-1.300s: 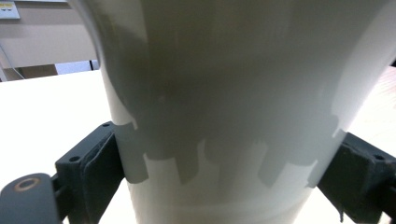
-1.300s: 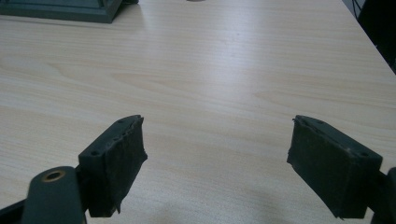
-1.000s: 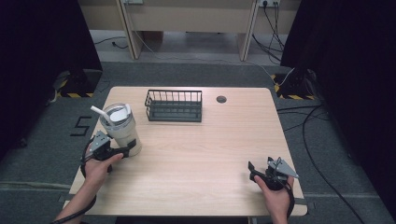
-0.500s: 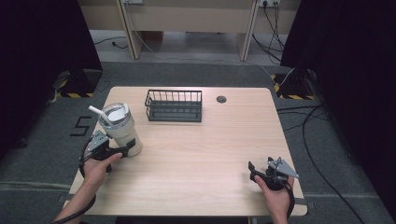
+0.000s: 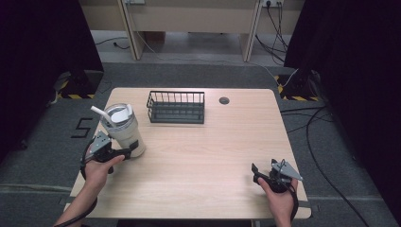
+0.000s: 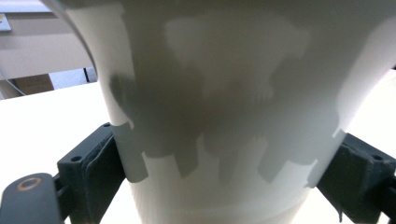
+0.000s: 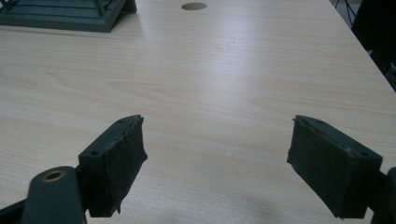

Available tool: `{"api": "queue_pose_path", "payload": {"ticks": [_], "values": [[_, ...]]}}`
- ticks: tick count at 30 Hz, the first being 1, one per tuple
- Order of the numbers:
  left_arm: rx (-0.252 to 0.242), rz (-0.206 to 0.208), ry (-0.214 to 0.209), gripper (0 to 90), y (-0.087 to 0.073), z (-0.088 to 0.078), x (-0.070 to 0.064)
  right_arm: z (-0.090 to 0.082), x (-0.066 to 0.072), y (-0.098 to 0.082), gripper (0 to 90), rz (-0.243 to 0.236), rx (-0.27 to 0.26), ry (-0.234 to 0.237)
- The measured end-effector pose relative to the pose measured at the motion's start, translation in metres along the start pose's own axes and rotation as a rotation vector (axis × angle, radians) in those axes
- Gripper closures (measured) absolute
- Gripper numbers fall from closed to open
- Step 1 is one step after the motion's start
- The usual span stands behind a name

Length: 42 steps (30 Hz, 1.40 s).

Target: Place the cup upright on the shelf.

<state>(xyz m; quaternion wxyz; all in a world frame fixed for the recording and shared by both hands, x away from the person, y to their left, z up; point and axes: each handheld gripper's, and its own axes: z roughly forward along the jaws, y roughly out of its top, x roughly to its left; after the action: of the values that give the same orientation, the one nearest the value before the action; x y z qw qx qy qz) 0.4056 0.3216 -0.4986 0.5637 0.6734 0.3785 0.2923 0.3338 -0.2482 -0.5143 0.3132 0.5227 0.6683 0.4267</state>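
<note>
A cream tumbler [image 5: 124, 131] with a clear lid and a white straw stands near the table's left edge, leaning slightly left. My left gripper [image 5: 125, 151] is shut on its lower part. In the left gripper view the tumbler [image 6: 224, 93] stands very close, with a black jaw pressed against each side of it. Whether its base rests on the table I cannot tell. My right gripper [image 5: 263, 169] is held low over the front right of the table. It stands open [image 7: 233, 163] with bare wood between its jaws.
A dark wire basket [image 5: 176, 108] stands at the back middle of the table and appears as a corner [image 7: 60, 14] in the right gripper view. A round cable hole [image 5: 224, 100] lies right of it. Cables trail on the floor at the right.
The tumbler's top has tipped a little to the left in the left gripper's hold. The right gripper has barely moved.
</note>
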Motion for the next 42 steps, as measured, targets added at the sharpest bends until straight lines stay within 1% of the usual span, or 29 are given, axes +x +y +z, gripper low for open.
{"api": "queue_pose_path", "payload": {"ticks": [2, 3, 4, 8, 9, 12, 16, 18, 23, 24, 26, 28, 29, 31, 32, 36, 37, 41, 42], "values": [[-0.002, 0.002, -0.001, 10.6, 0.001, 0.0, 0.0, 0.0, 0.0, 0.0, 18.5, 0.007, 0.001, 0.002], [-0.008, 0.011, 0.001, 10.6, 0.003, -0.001, -0.001, 0.0, 0.0, 0.0, 18.5, 0.007, 0.002, 0.0], [-0.007, 0.005, -0.004, 10.6, 0.003, -0.001, -0.002, 0.0, 0.0, 0.0, 18.5, 0.009, 0.002, -0.001], [-0.003, 0.009, -0.006, 10.6, 0.005, -0.001, -0.002, 0.0, 0.0, 0.0, 18.5, 0.01, 0.003, -0.002], [-0.006, 0.019, -0.002, 10.6, 0.007, -0.001, -0.003, 0.0, 0.0, 0.0, 18.5, 0.011, 0.002, -0.002], [-0.008, 0.022, -0.007, 10.6, 0.01, 0.0, -0.004, 0.0, 0.0, 0.0, 18.5, 0.012, 0.003, -0.002], [-0.014, 0.015, -0.01, 10.6, 0.014, 0.001, -0.004, 0.0, 0.0, 0.0, 18.5, 0.013, 0.002, -0.004], [-0.016, 0.02, -0.011, 10.6, 0.017, 0.004, -0.005, 0.0, 0.0, 0.0, 18.5, 0.015, 0.002, -0.003], [-0.014, 0.026, -0.015, 10.6, 0.021, 0.005, -0.006, 0.0, -0.002, -0.001, 18.5, 0.009, -0.002, -0.005], [-0.016, 0.033, -0.01, 10.6, 0.022, 0.006, -0.007, 0.0, -0.001, -0.001, 18.5, 0.017, 0.0, -0.003], [-0.012, 0.03, -0.018, 10.6, 0.024, 0.007, -0.008, 0.001, -0.002, -0.001, 18.5, 0.018, 0.0, -0.002], [-0.004, 0.032, -0.017, 10.6, 0.026, 0.007, -0.008, 0.001, -0.001, -0.001, 18.5, 0.017, 0.001, -0.001], [-0.006, 0.043, -0.007, 10.6, 0.027, 0.007, -0.008, 0.001, -0.001, -0.001, 18.5, 0.016, 0.0, -0.001], [-0.002, 0.048, -0.003, 10.7, 0.028, 0.008, -0.008, 0.001, -0.001, -0.001, 18.5, 0.015, -0.001, 0.0], [0.006, 0.03, -0.021, 10.7, 0.028, 0.008, -0.009, 0.001, -0.001, -0.001, 18.5, 0.017, 0.0, -0.001], [0.013, 0.03, -0.018, 10.7, 0.029, 0.008, -0.008, 0.001, -0.002, -0.001, 18.5, 0.017, 0.003, 0.0], [0.012, 0.035, -0.012, 10.7, 0.03, 0.008, -0.008, 0.001, -0.002, -0.001, 18.5, 0.017, 0.003, -0.001], [0.018, 0.032, -0.014, 10.7, 0.031, 0.009, -0.007, 0.001, -0.002, -0.001, 18.5, 0.017, 0.003, 0.0], [0.016, 0.049, 0.004, 10.7, 0.033, 0.01, -0.005, 0.001, -0.001, -0.001, 18.5, 0.02, 0.003, -0.001]]}}
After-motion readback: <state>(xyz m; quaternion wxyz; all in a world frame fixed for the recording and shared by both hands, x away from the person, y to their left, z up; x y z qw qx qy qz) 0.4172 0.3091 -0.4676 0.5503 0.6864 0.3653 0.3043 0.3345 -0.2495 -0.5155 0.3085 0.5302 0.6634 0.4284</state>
